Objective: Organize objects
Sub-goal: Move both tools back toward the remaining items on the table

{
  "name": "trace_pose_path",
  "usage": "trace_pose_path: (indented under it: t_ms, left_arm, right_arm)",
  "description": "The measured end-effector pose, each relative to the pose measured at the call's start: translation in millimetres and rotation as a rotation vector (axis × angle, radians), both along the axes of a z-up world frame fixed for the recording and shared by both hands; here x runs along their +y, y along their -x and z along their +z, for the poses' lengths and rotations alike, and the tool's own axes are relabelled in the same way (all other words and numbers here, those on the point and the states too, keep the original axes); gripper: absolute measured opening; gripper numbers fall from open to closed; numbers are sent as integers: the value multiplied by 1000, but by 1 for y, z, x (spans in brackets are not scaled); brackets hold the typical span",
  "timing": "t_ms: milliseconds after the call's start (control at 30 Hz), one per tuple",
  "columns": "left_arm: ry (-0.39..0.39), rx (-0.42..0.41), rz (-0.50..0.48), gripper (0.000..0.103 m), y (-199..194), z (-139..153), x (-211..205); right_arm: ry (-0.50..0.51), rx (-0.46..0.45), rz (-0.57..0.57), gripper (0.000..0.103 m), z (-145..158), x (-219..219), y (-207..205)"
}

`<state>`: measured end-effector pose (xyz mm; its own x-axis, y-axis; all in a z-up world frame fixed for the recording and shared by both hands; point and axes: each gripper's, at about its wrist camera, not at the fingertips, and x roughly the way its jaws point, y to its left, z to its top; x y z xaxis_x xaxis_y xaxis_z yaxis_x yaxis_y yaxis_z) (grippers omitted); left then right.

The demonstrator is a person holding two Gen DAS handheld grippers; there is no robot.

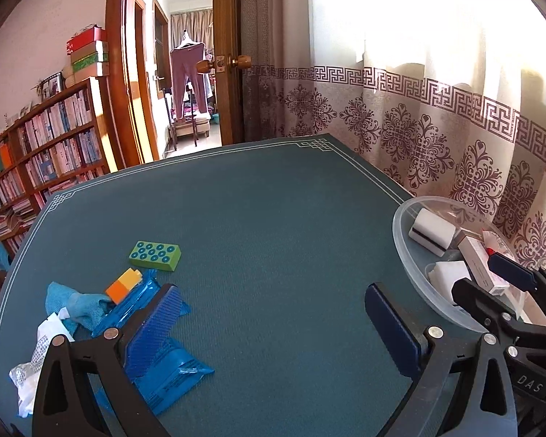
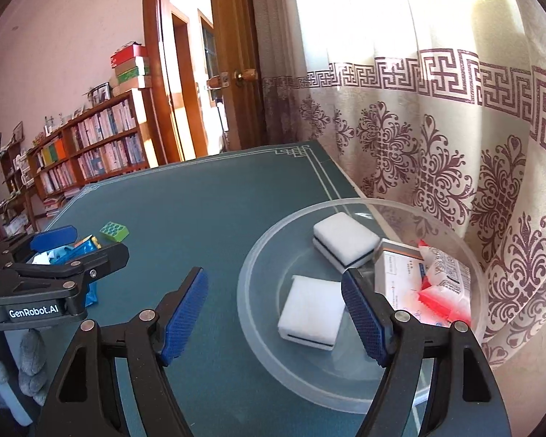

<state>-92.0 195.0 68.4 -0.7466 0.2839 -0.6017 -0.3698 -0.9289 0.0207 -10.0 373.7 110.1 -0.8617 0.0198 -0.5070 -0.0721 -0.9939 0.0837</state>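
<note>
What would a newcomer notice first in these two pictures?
Probably the clear bowl at the table's right edge by the patterned curtain, holding white sponges and packets. Next, the colourful heap on the left: a green block and blue wrappers.

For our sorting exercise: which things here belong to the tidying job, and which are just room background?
Job: clear bowl, white sponges, boxes, green block, blue packets, blue cloth.
Background: bookshelf, curtain, door.
</note>
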Motion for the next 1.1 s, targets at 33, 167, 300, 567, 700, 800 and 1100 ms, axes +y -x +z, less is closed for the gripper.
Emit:
trace_pose_path:
  t_ms: [33,167,300,567,700,800,1100]
  left_arm:
    - [2,0,10,103,-1,-1,-6]
    - [13,0,53,103,-6,-4,-29]
    - [12,-11,94,103,-7,-6,-54]
    - [51,-26,190,103,-9,-11,-115]
    - [87,-28,254,103,-8,-13,-145]
    - [107,-26,281,103,-9,-16,-163]
    - [124,-60,280,103,-1,-29,-203]
  right_arm:
    - [-12,-1,14,77,-1,-7,-1]
    - [-17,-29,78,77,-9,-33,-3]
    - [-10,-58,145,77,-16,-55,-4]
    - [-8,-120,264,77,-31,-94,-3]
    - [-4,-142,296,77,-36,-105,-3]
    - [2,-153,311,77,-38,-111,-2]
    - [34,-199,330,77,-43,-119,-1]
